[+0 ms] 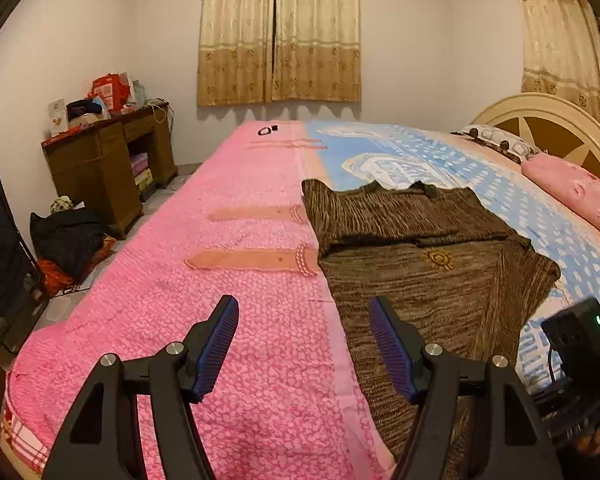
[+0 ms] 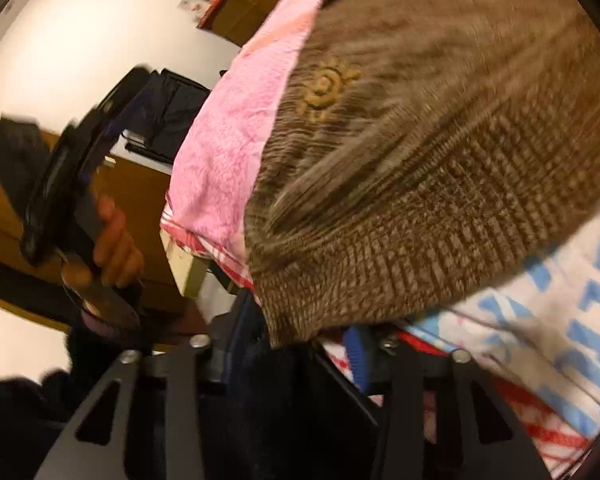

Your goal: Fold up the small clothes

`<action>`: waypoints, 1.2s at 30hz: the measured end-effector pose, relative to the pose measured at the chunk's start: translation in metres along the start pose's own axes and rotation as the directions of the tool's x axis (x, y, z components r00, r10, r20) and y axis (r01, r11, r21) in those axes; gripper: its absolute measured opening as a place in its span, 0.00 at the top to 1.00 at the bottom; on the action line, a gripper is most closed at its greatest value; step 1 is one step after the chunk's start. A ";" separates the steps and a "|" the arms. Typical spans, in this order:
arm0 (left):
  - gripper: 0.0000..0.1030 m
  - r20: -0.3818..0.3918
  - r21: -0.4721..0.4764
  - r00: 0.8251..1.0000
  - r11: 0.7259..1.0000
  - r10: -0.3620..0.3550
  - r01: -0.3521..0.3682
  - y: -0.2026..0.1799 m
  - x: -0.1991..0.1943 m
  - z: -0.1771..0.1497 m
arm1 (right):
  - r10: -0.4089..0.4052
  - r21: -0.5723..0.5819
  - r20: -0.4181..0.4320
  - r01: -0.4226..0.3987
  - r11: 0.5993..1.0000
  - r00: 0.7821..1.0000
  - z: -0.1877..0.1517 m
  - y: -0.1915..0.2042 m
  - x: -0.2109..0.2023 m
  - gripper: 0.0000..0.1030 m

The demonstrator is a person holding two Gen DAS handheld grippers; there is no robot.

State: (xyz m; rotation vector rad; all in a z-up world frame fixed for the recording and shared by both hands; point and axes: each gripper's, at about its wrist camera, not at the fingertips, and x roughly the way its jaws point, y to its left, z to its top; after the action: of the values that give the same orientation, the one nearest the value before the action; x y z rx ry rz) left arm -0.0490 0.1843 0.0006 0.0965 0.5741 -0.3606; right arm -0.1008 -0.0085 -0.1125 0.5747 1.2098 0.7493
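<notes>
A brown knit sweater point(image 1: 428, 276) lies on the bed, straddling the line where the pink quilt point(image 1: 236, 280) meets the blue-and-white patterned sheet point(image 1: 540, 216). Its upper part is already doubled over, making a thicker band across the far end, and a small gold sun emblem point(image 1: 439, 259) shows just below that fold.

The left gripper point(image 1: 304, 340) hangs above the near end of the bed with its jaws spread wide and nothing between them; the blue ribbed pad point(image 1: 216, 350) on one side sits over the pink quilt, the other over the sweater's left edge, at about 1 o'clock from the gripper's middle.

The right gripper point(image 2: 296, 344) is at the sweater's hem, at 6 o'clock in its own blurred view. The knit drapes down over its fingers and hides the tips, so I cannot tell whether it is clamped on the cloth or released. From there, a hand point(image 2: 114, 248) grips the handle of the other tool at 9 o'clock.

Beyond the bed, a pink pillow point(image 1: 572, 196) rests by the cream headboard point(image 1: 548, 120) at 3 o'clock, beige curtains point(image 1: 278, 32) hang at 12, and a cluttered wooden desk point(image 1: 108, 160) stands at 10.
</notes>
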 end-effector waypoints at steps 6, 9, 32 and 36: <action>0.34 -0.004 0.042 1.000 0.999 -0.013 0.013 0.001 0.010 -0.002 | 0.190 -0.028 -0.012 -0.191 0.981 0.982 0.030 0.023 -0.028 0.91; 0.34 -0.019 0.039 0.999 0.999 -0.026 0.027 0.005 0.022 0.004 | 0.265 0.003 0.072 -0.266 0.964 0.962 0.067 0.023 -0.058 0.90; 0.34 -0.323 0.114 0.910 0.943 -0.261 0.312 -0.066 0.142 0.012 | -0.107 0.058 0.513 0.090 0.994 0.852 0.034 -0.039 -0.182 0.31; 0.35 -0.303 0.185 0.928 0.942 -0.217 0.281 -0.080 0.139 0.001 | -0.285 0.106 0.568 0.275 0.956 0.772 0.021 -0.051 -0.210 0.35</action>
State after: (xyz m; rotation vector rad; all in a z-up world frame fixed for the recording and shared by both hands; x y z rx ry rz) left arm 0.0311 0.0670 -0.0736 0.2979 0.8271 -0.6690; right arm -0.1061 -0.2030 -0.0164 0.5641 0.7025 0.2670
